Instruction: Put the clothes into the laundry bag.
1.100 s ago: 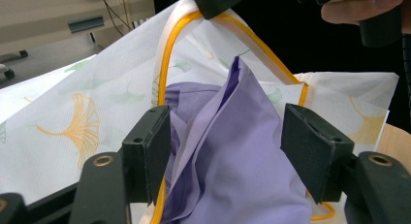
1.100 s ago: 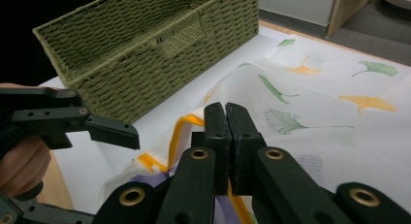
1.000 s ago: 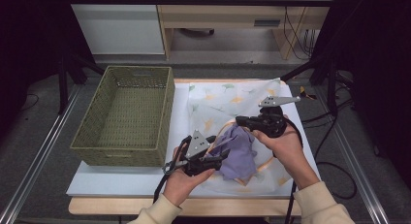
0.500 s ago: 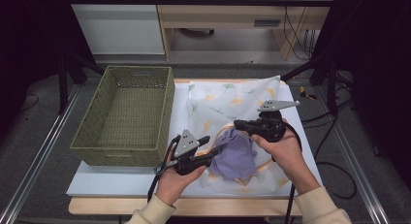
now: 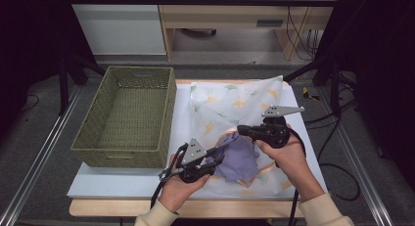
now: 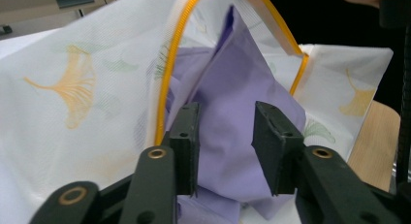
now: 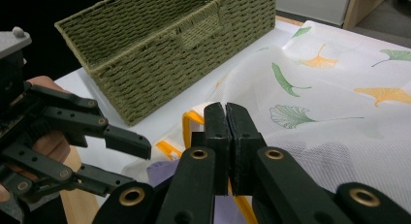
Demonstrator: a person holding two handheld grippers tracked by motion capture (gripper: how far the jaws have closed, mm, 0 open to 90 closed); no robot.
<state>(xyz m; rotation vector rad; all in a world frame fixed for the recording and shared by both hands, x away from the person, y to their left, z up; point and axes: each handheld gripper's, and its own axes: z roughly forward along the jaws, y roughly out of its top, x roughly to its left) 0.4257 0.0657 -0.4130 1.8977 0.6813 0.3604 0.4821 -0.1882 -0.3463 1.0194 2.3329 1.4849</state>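
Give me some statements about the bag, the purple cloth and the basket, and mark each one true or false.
1. The purple cloth sits partly inside the bag. True.
2. The right hand-held gripper is open. False: its jaws are shut on the bag's orange rim.
3. The left hand-held gripper has open jaws at the cloth. True.
4. The basket holds folded clothes. False: it is empty.
5. The bag is plain white. False: it has a leaf print.

1 basket [image 5: 128, 117] | 1 mesh bag [image 5: 230, 106] | 1 purple cloth [image 5: 239, 155] | 2 grippers: left gripper [image 5: 214, 158], right gripper [image 5: 243, 131] | 1 desk [image 5: 112, 183]
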